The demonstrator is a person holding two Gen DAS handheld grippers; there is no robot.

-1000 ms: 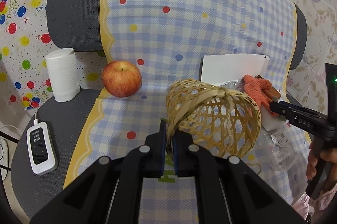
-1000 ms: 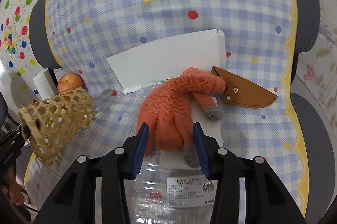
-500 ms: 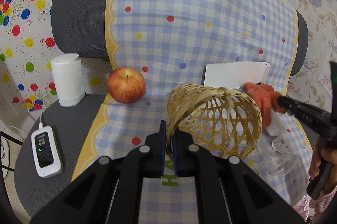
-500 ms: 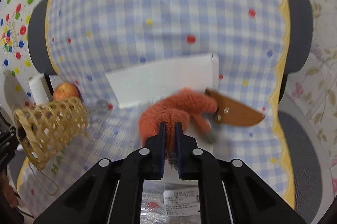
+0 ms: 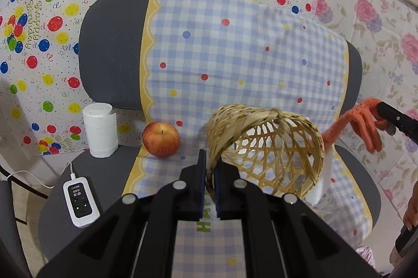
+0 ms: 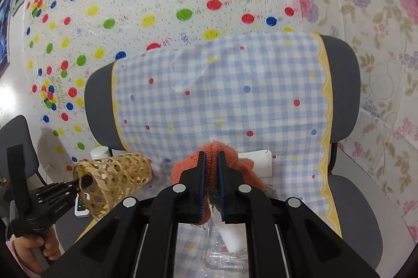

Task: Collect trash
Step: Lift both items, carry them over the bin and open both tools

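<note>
My left gripper (image 5: 211,163) is shut on the rim of a woven bamboo basket (image 5: 269,150) and holds it tilted above the chair seat; the basket also shows in the right wrist view (image 6: 115,181). My right gripper (image 6: 211,165) is shut on an orange knit glove (image 6: 230,163) and holds it lifted above the seat. In the left wrist view the glove (image 5: 363,121) hangs from the right gripper (image 5: 384,110) to the right of the basket. A clear plastic package (image 6: 224,252) and a white paper (image 6: 256,163) lie on the seat below the glove.
A grey chair (image 5: 112,56) is draped with a blue checked cloth (image 5: 235,56). A red apple (image 5: 161,139), a white paper roll (image 5: 100,133) and a white power strip (image 5: 81,201) lie on the left of the seat. Patterned sheets hang behind.
My right gripper closed on the orange glove and lifted it off the seat. Both grippers rose and pulled back, the basket rising with the left one.
</note>
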